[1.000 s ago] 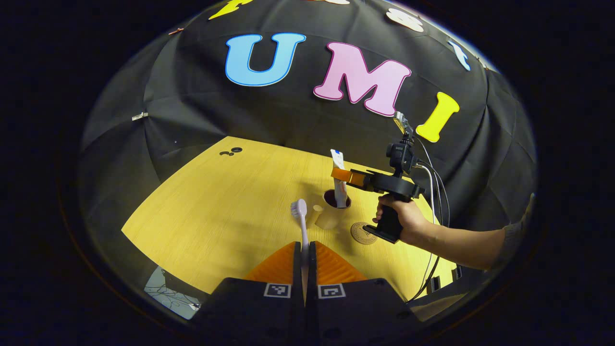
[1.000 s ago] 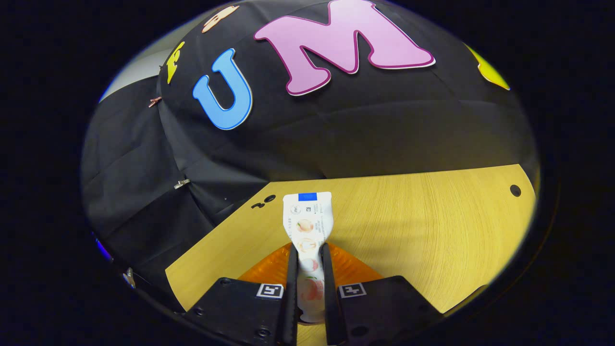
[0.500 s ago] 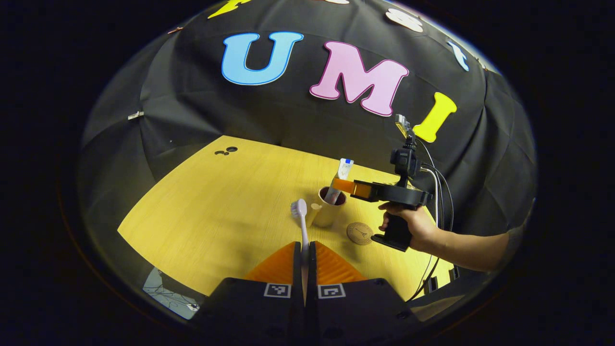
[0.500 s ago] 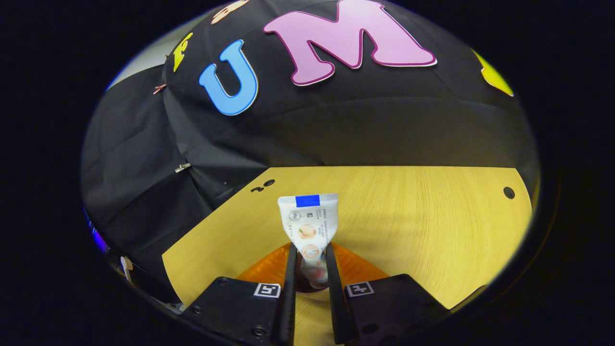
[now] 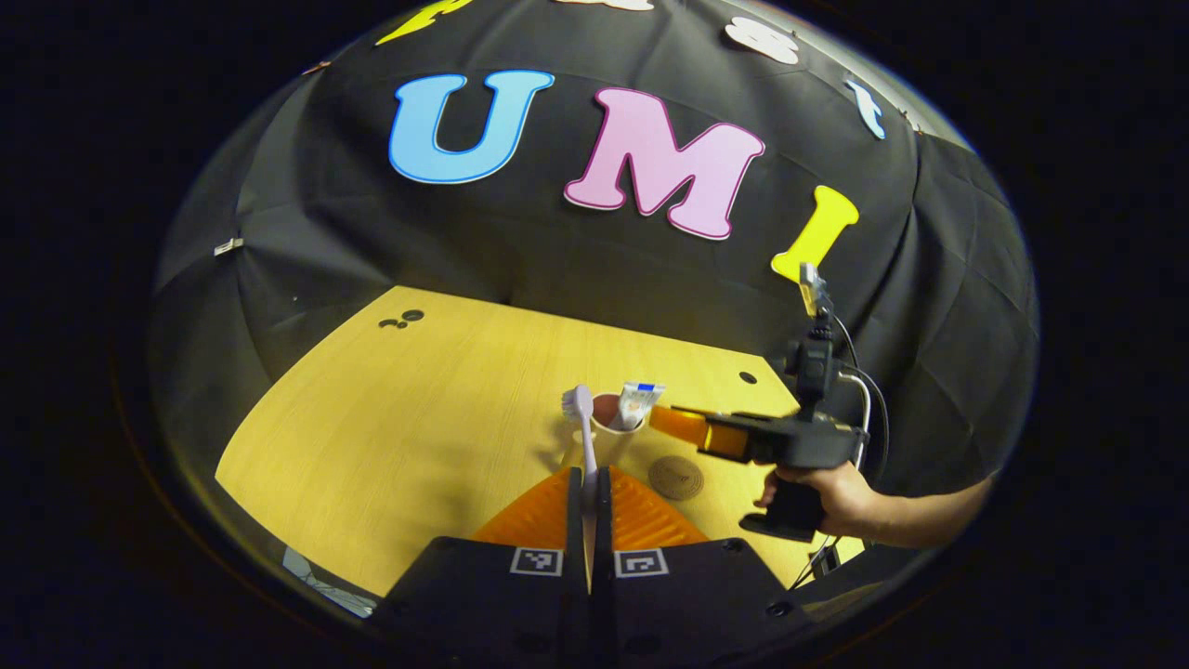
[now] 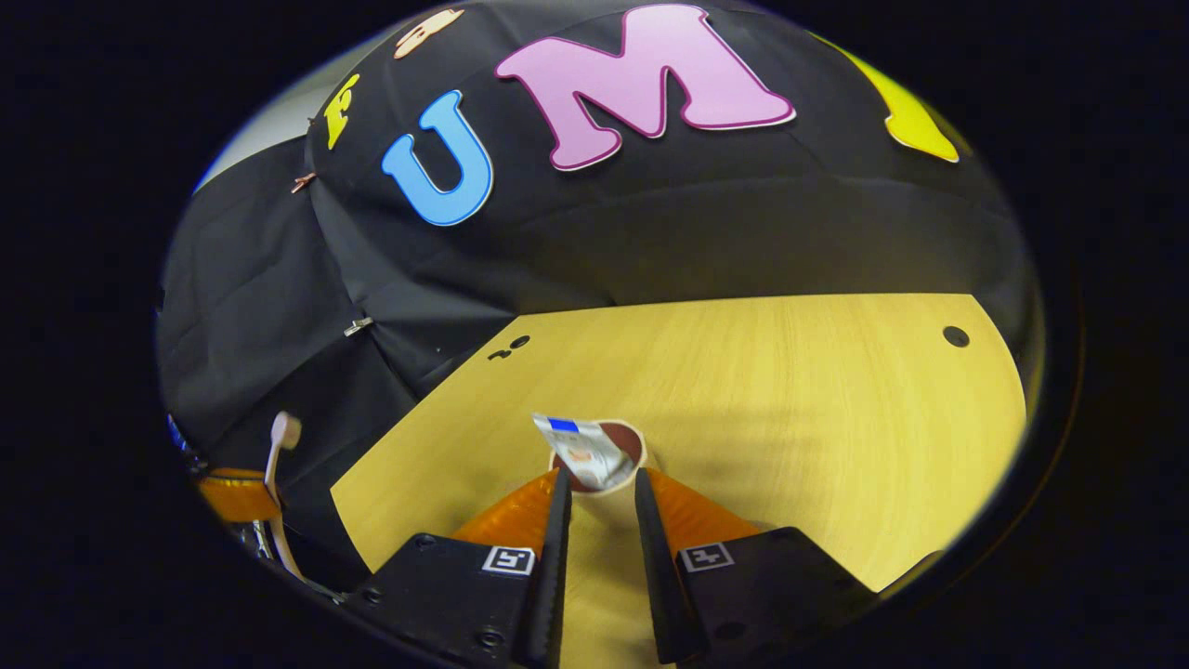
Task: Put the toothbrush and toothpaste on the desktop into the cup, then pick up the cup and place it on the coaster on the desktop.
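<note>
Right gripper view shows the right gripper (image 6: 599, 483) spread before the cup (image 6: 604, 465) holding toothpaste (image 6: 581, 446), while the left gripper (image 5: 587, 478) pinches the toothbrush (image 5: 581, 418).

The desktop (image 6: 790, 409) looks like pale wood with a fine, smooth grain and a soft sheen. The booth wall (image 5: 576, 269) is matt black cloth, creased in folds. The toothpaste (image 6: 583, 451) tube is glossy printed plastic (crimped flat at its end). The cup (image 5: 615, 437) looks smooth and matt.
</note>
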`<state>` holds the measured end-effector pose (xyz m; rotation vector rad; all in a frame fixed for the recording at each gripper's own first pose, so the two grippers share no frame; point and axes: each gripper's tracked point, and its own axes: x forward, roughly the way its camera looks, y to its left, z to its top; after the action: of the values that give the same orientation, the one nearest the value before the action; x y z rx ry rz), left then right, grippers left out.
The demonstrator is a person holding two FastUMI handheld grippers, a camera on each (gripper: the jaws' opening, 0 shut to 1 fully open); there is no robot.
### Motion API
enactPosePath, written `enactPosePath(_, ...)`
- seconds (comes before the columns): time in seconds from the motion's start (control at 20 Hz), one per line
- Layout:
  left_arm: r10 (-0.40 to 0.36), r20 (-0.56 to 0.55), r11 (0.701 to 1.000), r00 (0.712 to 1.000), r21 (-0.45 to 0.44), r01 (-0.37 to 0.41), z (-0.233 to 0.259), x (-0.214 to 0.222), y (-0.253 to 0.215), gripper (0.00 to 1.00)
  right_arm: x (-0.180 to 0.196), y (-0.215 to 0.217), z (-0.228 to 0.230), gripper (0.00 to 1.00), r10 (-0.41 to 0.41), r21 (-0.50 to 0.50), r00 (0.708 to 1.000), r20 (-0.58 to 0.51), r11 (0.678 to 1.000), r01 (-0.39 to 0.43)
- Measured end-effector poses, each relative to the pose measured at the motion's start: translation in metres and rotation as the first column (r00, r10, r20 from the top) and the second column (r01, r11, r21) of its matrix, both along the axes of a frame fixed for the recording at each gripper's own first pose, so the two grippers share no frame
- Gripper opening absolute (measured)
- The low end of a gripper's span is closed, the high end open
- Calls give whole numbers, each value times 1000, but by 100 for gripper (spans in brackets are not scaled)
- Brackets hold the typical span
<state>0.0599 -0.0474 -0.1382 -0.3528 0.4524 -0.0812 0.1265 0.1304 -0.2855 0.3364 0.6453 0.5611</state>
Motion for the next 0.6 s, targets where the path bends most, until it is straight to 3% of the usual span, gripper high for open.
enactPosePath(0.35, -73, 138, 997, 988, -2, 74, 32, 73, -11, 6, -83, -68, -20, 42, -28, -83, 997, -76, 996, 21)
enactPosePath(0.5, -80, 194, 994, 978, -53, 92, 41, 105, -14, 6, -106, -110, -32, 42, -105, -127, 988, -116, 988, 90)
enactPosePath(0.55, -77, 213, 992, 974, -76, 95, 44, 116, -14, 2, -114, -124, -33, 42, -144, -134, 981, -132, 983, 126)
enactPosePath(0.6, -70, 235, 991, 970, -94, 94, 46, 127, -13, 6, -120, -135, -35, 42, -174, -138, 974, -142, 978, 155)
